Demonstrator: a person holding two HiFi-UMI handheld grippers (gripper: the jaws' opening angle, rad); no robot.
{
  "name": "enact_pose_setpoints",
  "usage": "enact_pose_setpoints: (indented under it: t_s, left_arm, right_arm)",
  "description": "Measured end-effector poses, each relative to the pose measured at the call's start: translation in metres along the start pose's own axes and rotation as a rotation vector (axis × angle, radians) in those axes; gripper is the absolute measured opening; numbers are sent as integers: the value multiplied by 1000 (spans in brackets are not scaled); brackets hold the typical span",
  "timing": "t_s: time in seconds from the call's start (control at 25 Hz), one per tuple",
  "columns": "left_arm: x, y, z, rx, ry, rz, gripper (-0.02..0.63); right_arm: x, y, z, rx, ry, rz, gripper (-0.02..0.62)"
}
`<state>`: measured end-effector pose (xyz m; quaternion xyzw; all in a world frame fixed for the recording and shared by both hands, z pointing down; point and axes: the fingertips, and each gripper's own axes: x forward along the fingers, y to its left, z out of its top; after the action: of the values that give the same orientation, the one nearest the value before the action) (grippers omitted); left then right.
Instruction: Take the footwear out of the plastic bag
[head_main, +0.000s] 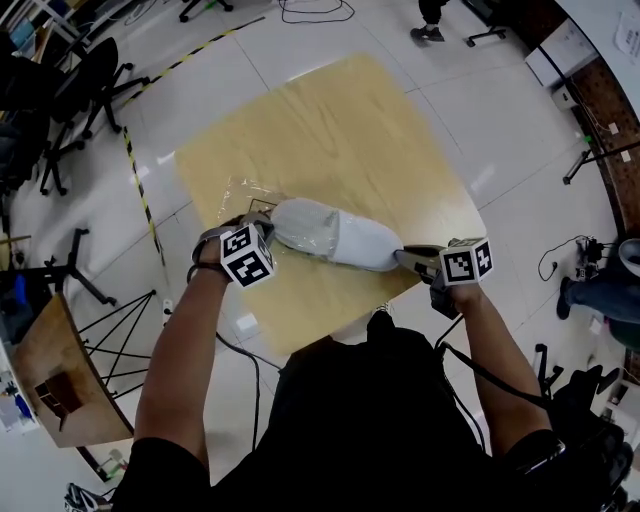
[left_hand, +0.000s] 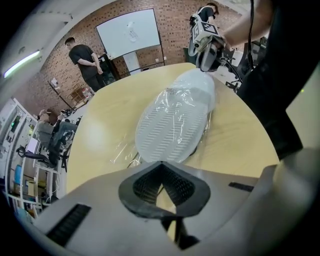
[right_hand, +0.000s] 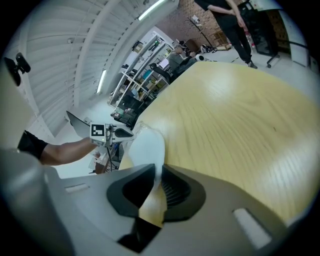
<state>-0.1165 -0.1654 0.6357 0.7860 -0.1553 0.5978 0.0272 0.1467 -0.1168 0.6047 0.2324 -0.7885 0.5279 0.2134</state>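
While the white slipper (head_main: 335, 235) is lying on its side across the near part of the pale wooden table (head_main: 340, 130), it is sitting inside a clear plastic bag (head_main: 240, 195). The film is wrapping it and spreading flat on the tabletop past its left end.

Left gripper (head_main: 266, 226): pointing steeply down at the left end of the slipper. Its jaws are pressing fully together right at the bag's edge. The ribbed sole is facing its camera under crinkled film. I cannot tell whether any film is caught between the pads.

Right gripper (head_main: 405, 257): reaching in low from the right. Its jaws are pinching the slipper's other end, with white material showing between the dark pads in the right gripper view.

The two grippers are standing at opposite ends of the slipper, and the slipper is resting on the table between them.
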Motion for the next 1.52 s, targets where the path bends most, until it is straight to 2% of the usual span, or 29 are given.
enact_pose_setpoints:
  t_s: [0.28, 0.72, 0.92, 1.08, 1.2, 1.32, 1.52]
  left_arm:
    - [3, 3, -16, 2, 56, 40, 5]
    - [3, 26, -47, -78, 147, 115, 5]
    - [0, 37, -65, -80, 199, 147, 5]
    - [-3, 48, -77, -92, 237, 171, 5]
    - [-4, 59, -97, -98, 308, 197, 5]
    - [-9, 72, -117, -160, 350, 222, 5]
    - [-14, 89, -123, -365, 324, 262, 5]
  right_arm:
    - [-7, 11, 6, 3, -4, 61, 43]
    - [-54, -21, -8, 76, -68, -9, 41]
    - [-65, -29, -15, 64, -75, -45, 40]
    - [-72, -33, -19, 49, -63, -42, 40]
    - [-76, -34, -21, 15, -43, -48, 40]
    - [-77, -30, -25, -8, -27, -27, 38]
    - [-65, -15, -39, -82, 66, 18, 37]
